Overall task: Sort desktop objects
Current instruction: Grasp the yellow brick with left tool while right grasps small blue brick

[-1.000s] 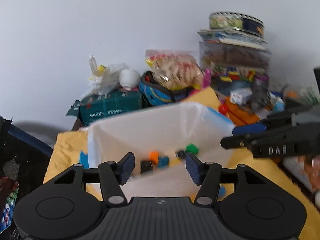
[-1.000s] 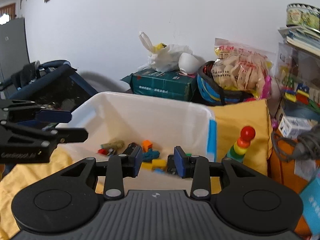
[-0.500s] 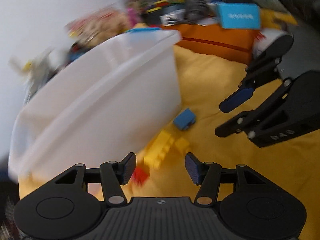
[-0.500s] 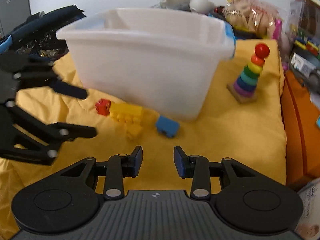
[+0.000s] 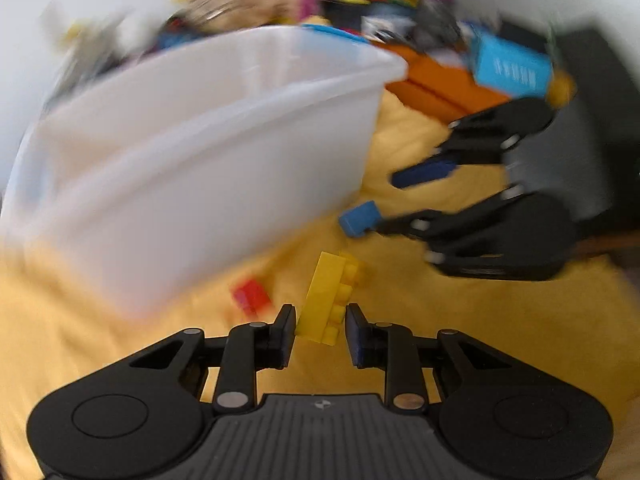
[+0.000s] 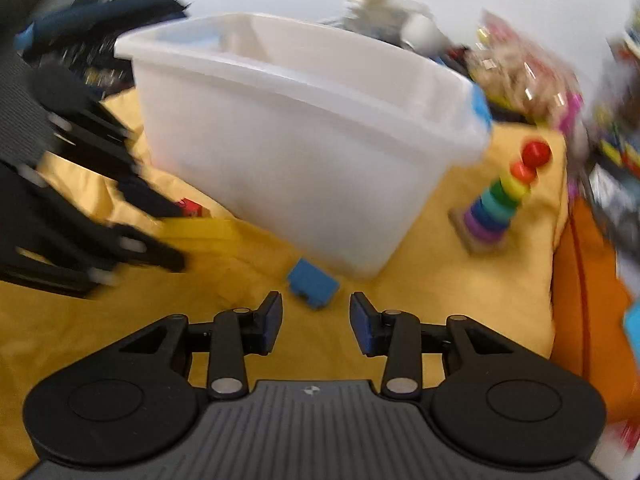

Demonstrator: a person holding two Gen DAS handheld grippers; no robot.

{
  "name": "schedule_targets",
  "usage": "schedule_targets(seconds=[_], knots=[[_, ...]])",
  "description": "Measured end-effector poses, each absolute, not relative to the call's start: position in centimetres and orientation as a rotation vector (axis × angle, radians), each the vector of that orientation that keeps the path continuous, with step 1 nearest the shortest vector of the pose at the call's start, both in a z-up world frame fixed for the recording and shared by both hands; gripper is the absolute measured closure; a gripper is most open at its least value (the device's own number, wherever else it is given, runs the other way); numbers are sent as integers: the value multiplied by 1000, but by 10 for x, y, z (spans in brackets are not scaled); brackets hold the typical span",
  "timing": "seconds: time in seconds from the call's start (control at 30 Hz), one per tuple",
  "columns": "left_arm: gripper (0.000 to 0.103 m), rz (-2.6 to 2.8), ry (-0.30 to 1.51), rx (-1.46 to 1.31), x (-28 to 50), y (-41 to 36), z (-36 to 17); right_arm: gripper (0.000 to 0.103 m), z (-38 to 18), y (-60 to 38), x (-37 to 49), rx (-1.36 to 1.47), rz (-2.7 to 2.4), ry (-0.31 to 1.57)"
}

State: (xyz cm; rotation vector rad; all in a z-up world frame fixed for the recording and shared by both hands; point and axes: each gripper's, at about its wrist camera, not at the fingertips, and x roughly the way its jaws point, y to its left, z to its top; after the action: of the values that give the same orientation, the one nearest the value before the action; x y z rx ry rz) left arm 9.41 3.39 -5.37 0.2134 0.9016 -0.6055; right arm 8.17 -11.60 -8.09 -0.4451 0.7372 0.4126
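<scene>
Left wrist view: the left gripper (image 5: 320, 330) is closing around the yellow brick stack (image 5: 326, 300), which lies just in front of the white bin (image 5: 200, 152); it looks light, rigid and slick, best pinched across its flat long sides. Right wrist view: the right gripper (image 6: 316, 320) is opening, empty, the blue brick (image 6: 313, 285) just ahead by the bin on a soft yellow cloth (image 6: 420, 300) amid clutter.

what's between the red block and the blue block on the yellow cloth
The yellow brick lies between the red block and the blue block, seen in the left wrist view. The left gripper is closing around its near end.
</scene>
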Motion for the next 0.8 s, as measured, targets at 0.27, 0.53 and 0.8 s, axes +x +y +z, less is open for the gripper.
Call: schedule_targets(seconds=[0.27,0.53,0.8], knots=[[73,-558,1090,-135,49,66,-85,64,-106,-94,84,-761,537,676],[69,-520,1064,-189,40,66,-93,66,-106,-104,107,-621,563,727],[60,-459,963,18,15,54,-75,68,-106,-104,119,-556,580,768]])
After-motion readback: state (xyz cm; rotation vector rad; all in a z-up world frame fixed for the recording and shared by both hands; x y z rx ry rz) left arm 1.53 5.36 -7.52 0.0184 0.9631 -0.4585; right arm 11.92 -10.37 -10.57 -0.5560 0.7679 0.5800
